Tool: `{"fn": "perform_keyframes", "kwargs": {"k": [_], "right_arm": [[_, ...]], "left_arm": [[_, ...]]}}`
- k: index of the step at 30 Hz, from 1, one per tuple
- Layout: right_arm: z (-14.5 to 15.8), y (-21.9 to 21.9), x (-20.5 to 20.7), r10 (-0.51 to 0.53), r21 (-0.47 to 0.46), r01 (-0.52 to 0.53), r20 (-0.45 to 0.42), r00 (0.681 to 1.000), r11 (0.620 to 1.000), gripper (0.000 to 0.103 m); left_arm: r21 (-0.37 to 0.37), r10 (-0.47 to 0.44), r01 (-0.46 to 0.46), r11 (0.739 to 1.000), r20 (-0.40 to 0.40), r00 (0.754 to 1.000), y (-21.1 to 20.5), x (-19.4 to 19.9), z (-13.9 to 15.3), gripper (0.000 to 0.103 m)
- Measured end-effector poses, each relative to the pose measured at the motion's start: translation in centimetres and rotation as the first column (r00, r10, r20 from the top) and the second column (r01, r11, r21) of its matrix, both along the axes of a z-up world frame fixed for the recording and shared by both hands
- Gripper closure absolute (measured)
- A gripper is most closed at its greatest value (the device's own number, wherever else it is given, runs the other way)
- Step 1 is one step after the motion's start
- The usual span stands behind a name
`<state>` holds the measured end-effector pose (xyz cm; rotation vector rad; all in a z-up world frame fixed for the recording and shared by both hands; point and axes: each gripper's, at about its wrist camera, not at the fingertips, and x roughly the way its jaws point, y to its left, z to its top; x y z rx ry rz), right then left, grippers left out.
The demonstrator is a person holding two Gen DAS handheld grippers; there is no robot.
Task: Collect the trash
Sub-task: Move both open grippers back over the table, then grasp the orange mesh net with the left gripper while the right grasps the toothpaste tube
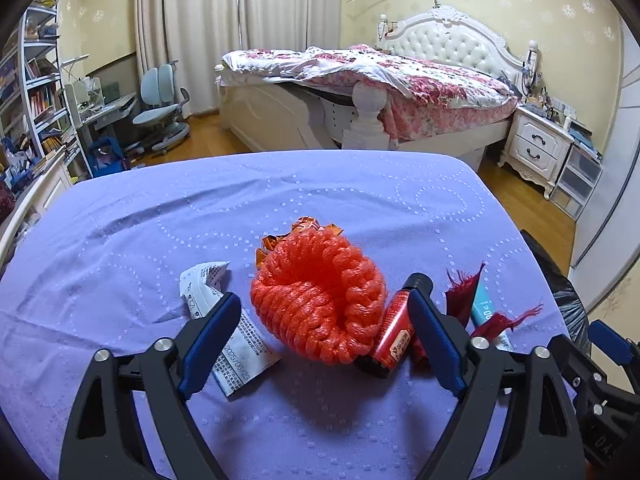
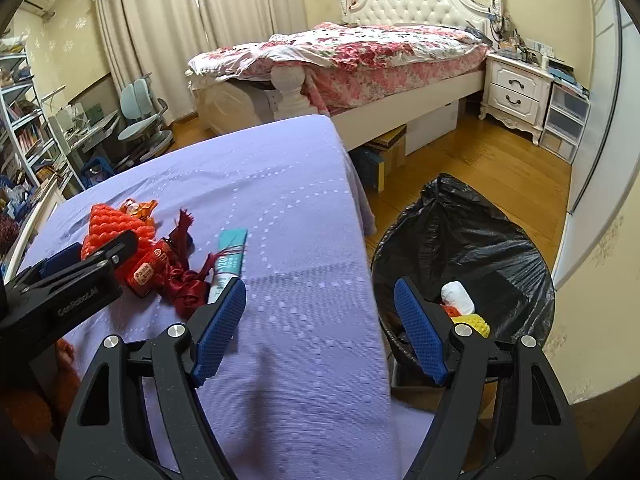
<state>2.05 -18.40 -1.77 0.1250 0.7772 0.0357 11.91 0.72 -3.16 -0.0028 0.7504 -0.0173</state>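
Observation:
On the purple tablecloth [image 1: 320, 200] lies a pile of trash: an orange foam net [image 1: 320, 292], a white printed wrapper [image 1: 224, 320], a red box [image 1: 394, 332], dark red ribbon [image 1: 464, 300] and a teal tube [image 1: 486, 308]. My left gripper [image 1: 324, 316] is open, its fingers either side of the foam net. My right gripper [image 2: 320, 312] is open and empty over the table's right edge, beside the black trash bag [image 2: 464, 240], which holds white and yellow items. The net [image 2: 108, 228], ribbon [image 2: 184, 280] and tube [image 2: 230, 260] show at left in the right wrist view.
A bed with a floral quilt [image 1: 400, 76] stands behind the table. A white nightstand [image 1: 536, 144] and plastic drawers are at the right. A desk, blue chair [image 1: 160, 112] and bookshelf [image 1: 36, 92] are at the left. Boxes sit under the bed [image 2: 388, 148].

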Motion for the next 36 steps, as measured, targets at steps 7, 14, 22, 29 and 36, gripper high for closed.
{"fn": "perform_keyframes", "kwargs": {"k": [7,14,22,29,36], "right_arm": [[-0.2,1.1,0.0,0.025,-0.014,-0.025,-0.009,1.000,1.000,0.028],[-0.5,2.2,-0.8,0.063,-0.027,-0.063,-0.013,0.998,0.998,0.028],[-0.6,3.5,-0.9,0.100,-0.047,-0.102,-0.036,0.994,0.994,0.038],[-1.0,4.7,0.4,0.110,-0.060,-0.115,-0.076,0.991,0.992,0.053],[-1.3,5.5,0.9,0.122,-0.073,-0.128,-0.084,0.989,0.989,0.078]], "left_arm": [[-0.039,-0.046,0.046,0.998,0.006,0.999,0.9,-1.3,-0.1,0.055],[-0.058,-0.034,0.035,0.998,0.021,0.999,2.5,-3.8,0.5,0.055],[-0.049,-0.021,0.021,0.999,0.010,1.000,4.7,-6.4,0.5,0.055],[-0.020,0.003,-0.003,1.000,-0.015,1.000,6.4,-7.6,-0.5,0.054],[-0.039,0.012,-0.012,0.999,-0.018,1.000,7.1,-7.9,-0.6,0.049]]}}
